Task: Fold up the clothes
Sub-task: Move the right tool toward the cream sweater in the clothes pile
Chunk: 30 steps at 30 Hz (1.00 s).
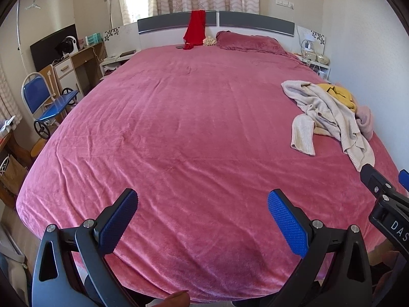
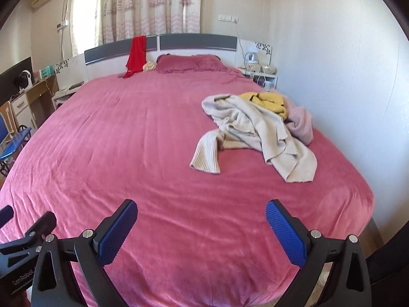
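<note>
Right wrist view: rumpled ribbed-knit beige sweater on plush pink bedspread.

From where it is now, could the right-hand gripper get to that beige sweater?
Probably yes. The right gripper is open and empty, and only bare pink bedspread lies between it and the beige sweater, though it would have to move forward.
</note>
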Available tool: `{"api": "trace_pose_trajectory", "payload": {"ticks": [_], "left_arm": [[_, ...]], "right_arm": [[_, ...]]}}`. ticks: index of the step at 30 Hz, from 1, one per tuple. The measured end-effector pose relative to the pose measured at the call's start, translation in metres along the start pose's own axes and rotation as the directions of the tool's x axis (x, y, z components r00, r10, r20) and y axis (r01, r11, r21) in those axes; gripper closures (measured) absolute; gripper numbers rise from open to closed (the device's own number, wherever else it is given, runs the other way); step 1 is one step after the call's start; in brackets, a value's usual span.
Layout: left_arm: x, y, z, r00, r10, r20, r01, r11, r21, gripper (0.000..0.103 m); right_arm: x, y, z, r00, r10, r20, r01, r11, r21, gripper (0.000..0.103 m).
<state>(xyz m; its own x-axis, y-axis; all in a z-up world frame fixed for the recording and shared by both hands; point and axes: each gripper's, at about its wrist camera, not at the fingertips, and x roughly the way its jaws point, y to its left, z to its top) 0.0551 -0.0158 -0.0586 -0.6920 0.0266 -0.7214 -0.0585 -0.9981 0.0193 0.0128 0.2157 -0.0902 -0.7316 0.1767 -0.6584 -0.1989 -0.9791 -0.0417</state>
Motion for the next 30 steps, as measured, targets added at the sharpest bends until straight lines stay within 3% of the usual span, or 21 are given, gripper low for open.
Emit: {"api": "trace_pose_trajectory", "payload": {"ticks": [12, 15, 17, 20, 24, 30], "left_arm": [[0.005, 0.000, -0.006, 1.000, -0.004, -0.002, 0.004, 1.000, 0.027, 0.000], [0.014, 0.009, -0.018, 1.000, -0.008, 0.007, 0.008, 0.999, 0.047, 0.000], [0.022, 0.020, -0.029, 1.000, -0.016, 0.012, 0.015, 0.998, 0.060, 0.000], [0.041, 0.048, -0.051, 1.000, -0.002, -0.020, 0.003, 0.999, 0.048, 0.000], [0.073, 0.087, -0.063, 0.993, 0.036, -0.109, -0.040, 0.999, -0.032, 0.000], [0.114, 0.119, -0.050, 0.981, 0.092, -0.172, -0.117, 0.983, -0.143, 0.000]], "right_arm": [[-0.001, 0.002, -0.005, 1.000, 0.028, 0.011, -0.028, 1.000, -0.013, 0.000], [0.011, -0.010, -0.019, 0.979, 0.203, -0.014, -0.202, 0.979, 0.030, 0.000], [0.025, -0.023, -0.031, 0.960, 0.278, -0.040, -0.276, 0.960, 0.043, 0.000], [0.048, -0.052, -0.032, 0.946, 0.317, -0.060, -0.314, 0.948, 0.050, 0.000], [0.094, -0.106, 0.015, 0.951, 0.306, -0.048, -0.299, 0.947, 0.116, 0.000], [0.217, -0.149, 0.123, 0.939, 0.334, -0.080, -0.308, 0.922, 0.234, 0.001]]}}
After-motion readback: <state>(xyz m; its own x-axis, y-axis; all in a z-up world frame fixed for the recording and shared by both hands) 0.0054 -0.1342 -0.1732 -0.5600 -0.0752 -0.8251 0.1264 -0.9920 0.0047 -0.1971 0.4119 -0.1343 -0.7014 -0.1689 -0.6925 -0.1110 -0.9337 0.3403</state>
